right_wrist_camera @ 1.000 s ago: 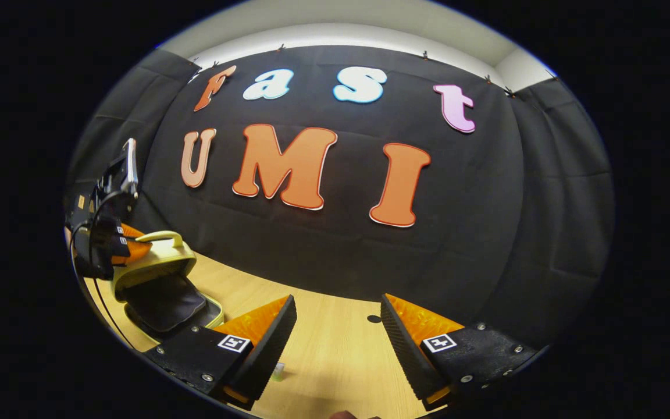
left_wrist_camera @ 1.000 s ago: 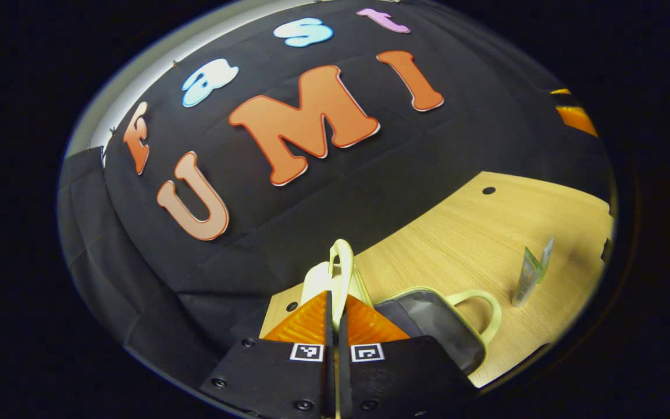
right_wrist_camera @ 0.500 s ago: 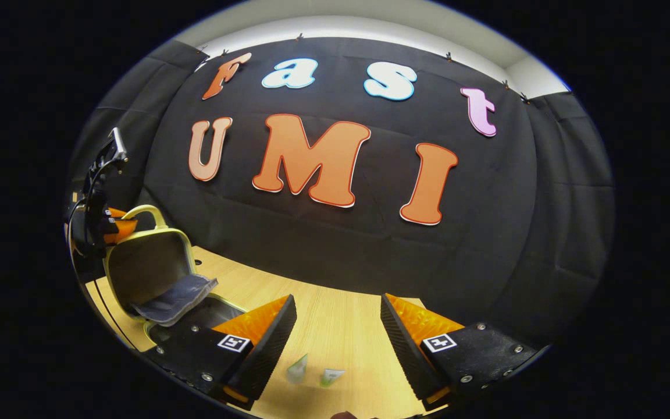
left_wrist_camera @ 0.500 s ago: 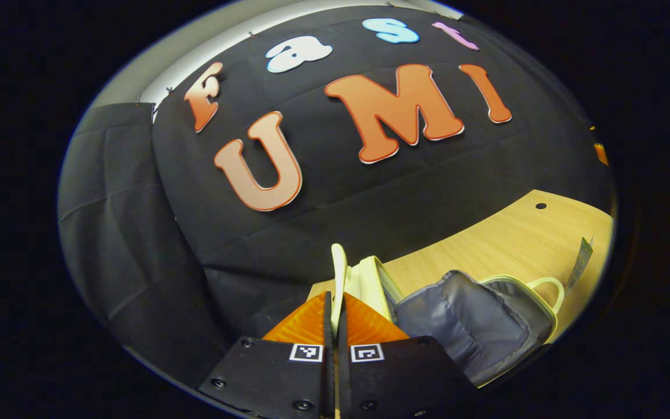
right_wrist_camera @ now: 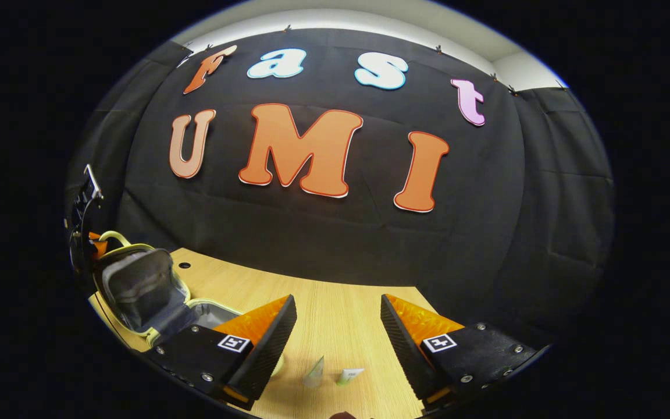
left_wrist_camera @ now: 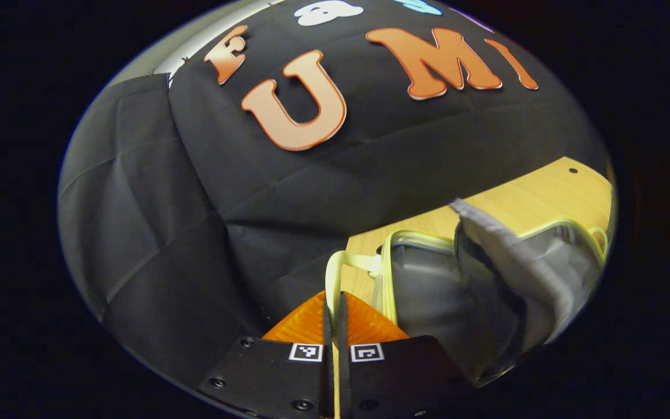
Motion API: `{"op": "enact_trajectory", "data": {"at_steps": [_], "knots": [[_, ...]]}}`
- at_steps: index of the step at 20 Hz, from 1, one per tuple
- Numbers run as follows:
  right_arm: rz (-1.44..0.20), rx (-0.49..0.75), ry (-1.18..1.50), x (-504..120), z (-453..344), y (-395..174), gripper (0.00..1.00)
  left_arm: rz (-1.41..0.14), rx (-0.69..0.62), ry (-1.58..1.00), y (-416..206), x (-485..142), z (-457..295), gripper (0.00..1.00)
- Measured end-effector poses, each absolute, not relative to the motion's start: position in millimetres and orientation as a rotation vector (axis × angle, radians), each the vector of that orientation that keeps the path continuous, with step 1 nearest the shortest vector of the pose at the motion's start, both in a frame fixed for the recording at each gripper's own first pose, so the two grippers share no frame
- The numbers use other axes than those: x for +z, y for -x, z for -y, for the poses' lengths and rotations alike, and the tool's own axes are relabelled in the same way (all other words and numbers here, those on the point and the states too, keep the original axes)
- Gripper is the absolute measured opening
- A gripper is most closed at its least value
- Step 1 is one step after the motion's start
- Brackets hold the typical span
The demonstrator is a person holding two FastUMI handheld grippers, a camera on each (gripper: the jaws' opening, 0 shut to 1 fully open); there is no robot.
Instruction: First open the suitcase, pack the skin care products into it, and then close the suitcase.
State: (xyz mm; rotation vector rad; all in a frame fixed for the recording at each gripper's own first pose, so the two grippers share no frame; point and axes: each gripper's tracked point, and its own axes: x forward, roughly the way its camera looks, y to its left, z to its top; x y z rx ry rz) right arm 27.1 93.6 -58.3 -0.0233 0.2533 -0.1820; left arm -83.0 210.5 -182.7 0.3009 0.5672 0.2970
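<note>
Right gripper view — wooden table (right_wrist_camera: 341, 308), right claw (right_wrist_camera: 335, 331) spread; left claw (left_wrist_camera: 333, 308) pinching suitcase handle (left_wrist_camera: 335, 273).

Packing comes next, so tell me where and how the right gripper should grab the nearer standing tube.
Grip the skin care tube across its narrow upper body, coming down from above. It stands upright on the table between the open right gripper's fingers, with a second tube close beside it, so a sideways approach would likely knock one over.

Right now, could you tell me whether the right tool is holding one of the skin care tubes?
No, the right tool is open and empty above the table, with two skin care tubes lying beneath it.
</note>
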Motion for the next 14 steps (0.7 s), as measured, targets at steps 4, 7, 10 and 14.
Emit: {"op": "enact_trajectory", "data": {"at_steps": [4,7,10,14], "knots": [[-0.264,-0.174,0.039,-59.6,-91.2,-27.2,0.93,-0.629,0.41,-0.311,101.4,-193.4,-226.2,0.11],[-0.265,-0.174,0.04,-63.4,-80.2,-27.3,0.93,-0.582,0.41,-0.314,95.4,-186.2,-213.9,0.21],[-0.268,-0.174,0.05,-67.3,-67.6,-20.1,0.93,-0.506,0.366,-0.311,87.5,-172.9,-192.1,0.44],[-0.271,-0.178,0.053,-70.2,-47.6,-11.8,0.92,-0.42,0.206,-0.229,62.0,-163.5,-129.5,0.79]]}}
